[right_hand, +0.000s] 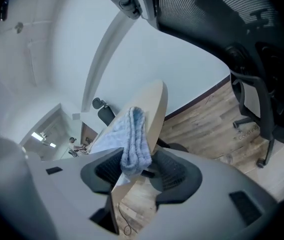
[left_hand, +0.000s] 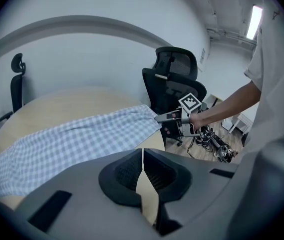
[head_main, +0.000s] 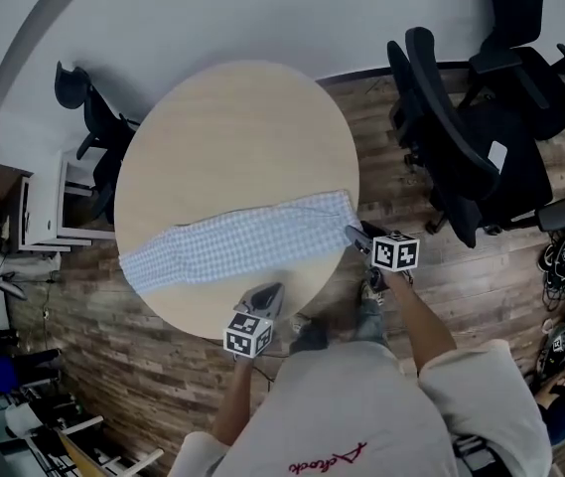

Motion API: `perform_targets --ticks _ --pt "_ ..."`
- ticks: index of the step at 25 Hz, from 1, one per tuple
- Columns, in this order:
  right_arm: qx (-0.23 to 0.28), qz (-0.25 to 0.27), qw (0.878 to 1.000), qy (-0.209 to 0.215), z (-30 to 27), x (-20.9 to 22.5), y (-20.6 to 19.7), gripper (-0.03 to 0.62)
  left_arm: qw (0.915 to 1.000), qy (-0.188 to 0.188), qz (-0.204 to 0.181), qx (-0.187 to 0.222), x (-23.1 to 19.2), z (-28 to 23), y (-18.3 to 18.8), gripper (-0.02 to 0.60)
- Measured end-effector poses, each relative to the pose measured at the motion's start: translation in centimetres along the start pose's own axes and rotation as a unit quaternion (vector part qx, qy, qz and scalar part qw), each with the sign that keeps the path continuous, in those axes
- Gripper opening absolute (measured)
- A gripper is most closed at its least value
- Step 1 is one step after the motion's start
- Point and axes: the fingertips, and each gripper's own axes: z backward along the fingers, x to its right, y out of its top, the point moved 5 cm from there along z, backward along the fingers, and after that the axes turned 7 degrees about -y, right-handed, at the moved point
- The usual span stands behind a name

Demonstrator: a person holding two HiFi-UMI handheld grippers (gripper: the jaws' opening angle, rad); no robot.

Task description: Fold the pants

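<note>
While pants [head_main: 237,244] lie left-right across the bench [head_main: 232,127], its far half is open. Right gripper [head_main: 354,235] wide around their right-edge end; left gripper [head_main: 267,294] closed, empty.

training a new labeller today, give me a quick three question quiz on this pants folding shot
1. True or false: the pants are bunched into a ball.
2. The left hand-held gripper is: A open round the pants; B shut and empty; C shut on the pants.
3. What sits between the open jaws of the right hand-held gripper?
Key: 1 false, they lie stretched across the round table. 2 B. 3 one end of the pants, at the table's edge.
</note>
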Motion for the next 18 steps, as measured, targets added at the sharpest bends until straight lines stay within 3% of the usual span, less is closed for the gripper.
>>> perform_targets --ticks 3,6,12,18 --pt "-0.005 0.016 1.0 0.003 -0.1 -0.7 -0.6 0.201 0.9999 0.0 -0.003 -0.013 0.5 -0.9 0.4 0.037" --pt "0.007 0.025 1.0 0.008 0.6 -0.8 -0.3 0.127 0.9998 0.0 -0.008 -0.015 1.0 -1.8 1.2 0.038" --pt "0.052 0.009 0.997 0.056 3.0 -2.2 2.2 0.091 0.9996 -0.008 -0.021 -0.015 2.1 -3.2 2.1 0.038" --pt "0.103 0.018 0.994 0.029 5.7 -1.0 5.7 0.091 0.9992 -0.024 -0.033 -0.006 2.8 -4.1 2.5 0.038"
